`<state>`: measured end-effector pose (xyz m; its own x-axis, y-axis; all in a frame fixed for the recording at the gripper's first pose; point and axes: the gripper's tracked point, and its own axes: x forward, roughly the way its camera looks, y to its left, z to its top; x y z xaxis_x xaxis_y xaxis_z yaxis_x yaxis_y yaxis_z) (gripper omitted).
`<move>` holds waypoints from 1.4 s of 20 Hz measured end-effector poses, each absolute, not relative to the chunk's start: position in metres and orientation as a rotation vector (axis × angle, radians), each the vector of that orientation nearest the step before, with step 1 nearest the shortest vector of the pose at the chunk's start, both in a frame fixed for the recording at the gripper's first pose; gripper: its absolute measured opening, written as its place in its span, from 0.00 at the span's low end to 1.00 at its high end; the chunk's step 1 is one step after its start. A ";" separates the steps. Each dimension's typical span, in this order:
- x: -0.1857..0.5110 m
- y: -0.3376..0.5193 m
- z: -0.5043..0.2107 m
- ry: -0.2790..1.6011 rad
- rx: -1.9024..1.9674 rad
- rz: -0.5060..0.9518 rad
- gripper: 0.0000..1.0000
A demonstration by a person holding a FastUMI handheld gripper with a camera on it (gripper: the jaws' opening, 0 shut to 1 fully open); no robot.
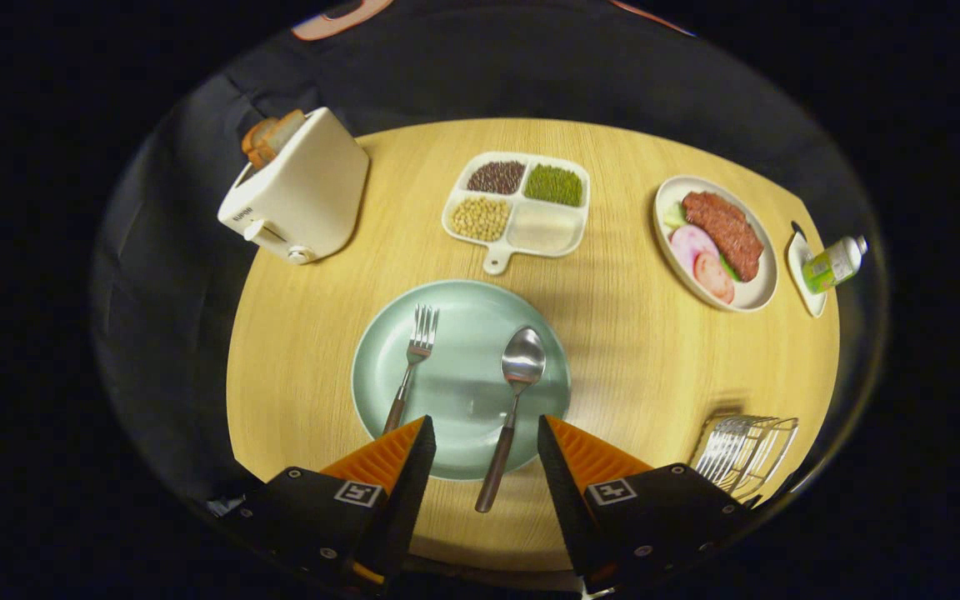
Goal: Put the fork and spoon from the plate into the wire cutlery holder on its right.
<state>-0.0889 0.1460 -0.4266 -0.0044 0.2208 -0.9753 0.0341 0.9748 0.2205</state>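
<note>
On the counter [630,350], a green plate [463,400] carried the fork [412,367] at left and spoon [513,400] at right. Claw [486,437] hung released above, spoon handle between its fingers, untouched. Wire cutlery holder [742,454] sat right of the plate.

Showing a round, light wood-grain surface [613,350] under warm overhead light, shadows falling softly toward the lower frame. Hanging behind it, across the upper frame and down the left side, a dark cloth wall [197,108], creasing slightly at upper left. Darkening toward the edges.
</note>
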 end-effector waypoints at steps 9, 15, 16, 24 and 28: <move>-0.111 0.154 -0.484 1.674 0.223 0.047 0.56; -0.108 0.143 -0.498 1.654 0.189 -0.034 0.30; -0.109 0.144 -0.499 1.656 0.195 -0.042 0.18; -0.094 0.130 -0.481 1.521 0.242 -0.025 0.05; -0.090 0.127 -0.468 1.472 0.269 -0.004 0.05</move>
<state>-0.0903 0.1275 -0.4681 0.1038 0.1608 -0.9815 0.1667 0.9701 0.1766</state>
